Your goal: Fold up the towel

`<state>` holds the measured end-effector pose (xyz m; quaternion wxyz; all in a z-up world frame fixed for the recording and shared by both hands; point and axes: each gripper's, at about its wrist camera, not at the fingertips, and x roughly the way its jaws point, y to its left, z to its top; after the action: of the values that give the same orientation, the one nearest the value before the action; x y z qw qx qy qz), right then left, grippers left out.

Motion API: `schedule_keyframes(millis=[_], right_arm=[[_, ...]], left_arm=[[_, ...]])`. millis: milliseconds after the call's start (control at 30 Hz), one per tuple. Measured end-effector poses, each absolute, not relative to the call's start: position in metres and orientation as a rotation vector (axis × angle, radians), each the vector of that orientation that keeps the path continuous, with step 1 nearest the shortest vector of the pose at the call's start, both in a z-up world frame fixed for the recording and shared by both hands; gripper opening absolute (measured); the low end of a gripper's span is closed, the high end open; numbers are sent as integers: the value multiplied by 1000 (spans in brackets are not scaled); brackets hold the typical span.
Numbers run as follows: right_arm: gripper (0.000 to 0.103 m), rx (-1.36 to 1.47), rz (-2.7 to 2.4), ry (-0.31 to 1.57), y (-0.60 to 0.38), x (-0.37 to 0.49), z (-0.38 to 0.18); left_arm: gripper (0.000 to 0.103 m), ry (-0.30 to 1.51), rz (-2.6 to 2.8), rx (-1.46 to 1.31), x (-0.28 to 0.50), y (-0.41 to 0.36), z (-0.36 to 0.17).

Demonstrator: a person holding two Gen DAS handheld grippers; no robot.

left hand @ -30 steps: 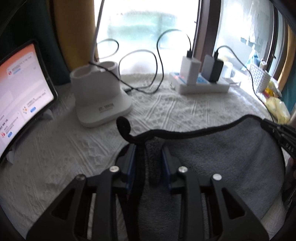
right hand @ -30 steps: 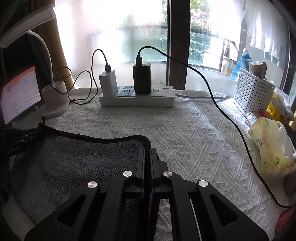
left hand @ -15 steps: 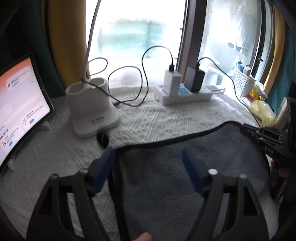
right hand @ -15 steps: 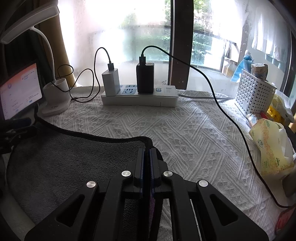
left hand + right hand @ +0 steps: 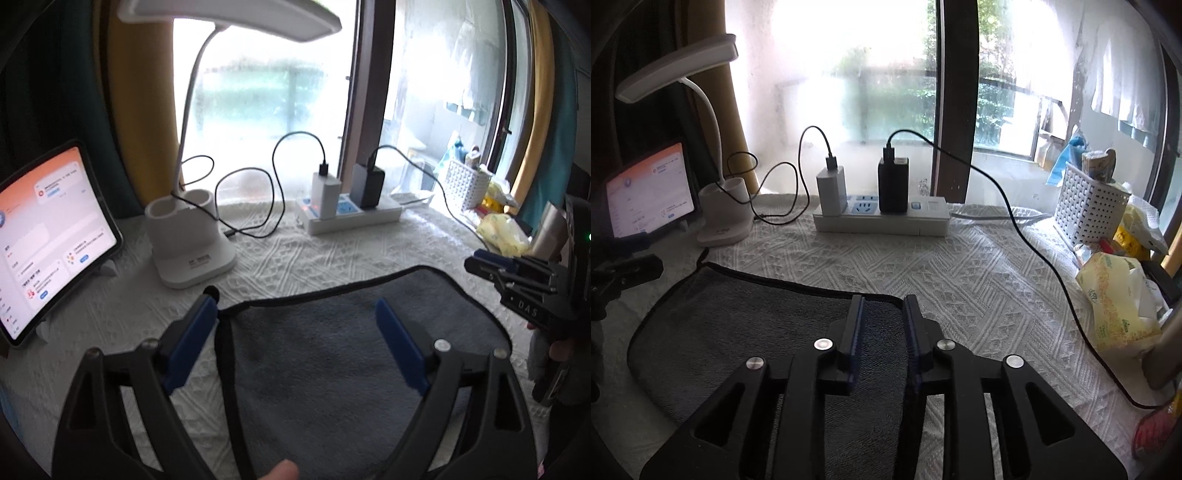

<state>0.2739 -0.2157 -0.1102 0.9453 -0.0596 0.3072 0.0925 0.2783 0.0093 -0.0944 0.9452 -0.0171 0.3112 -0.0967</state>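
Note:
A dark grey towel (image 5: 332,354) with black edging lies flat on the white textured tablecloth (image 5: 314,258); it also shows in the right wrist view (image 5: 757,325). My left gripper (image 5: 295,310) is wide open and empty, raised above the towel's far left corner. My right gripper (image 5: 882,299) is partly open and empty over the towel's far right corner; it also shows in the left wrist view (image 5: 476,258) at the towel's right edge.
A white lamp base (image 5: 188,243), a lit tablet (image 5: 48,236) and a power strip (image 5: 351,218) with chargers and cables stand behind the towel. A white basket (image 5: 1089,210) and a tissue pack (image 5: 1119,299) sit at the right.
My left gripper opened wide, let go of the towel corner and lifted back. My right gripper opened a little and released its corner. The towel now lies flat.

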Motion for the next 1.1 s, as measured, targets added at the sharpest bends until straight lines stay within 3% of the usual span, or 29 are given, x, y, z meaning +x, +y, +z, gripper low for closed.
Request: schedule_keyframes(millis=[567,1100], right_arm=[[39,-102,190,549,-209,210,-67],[41,-103,216,444,-199,126,-25]], left_arm=[[95,524,-180,-109,209,22,-62],[98,392,-149,-135,114,21,-30]])
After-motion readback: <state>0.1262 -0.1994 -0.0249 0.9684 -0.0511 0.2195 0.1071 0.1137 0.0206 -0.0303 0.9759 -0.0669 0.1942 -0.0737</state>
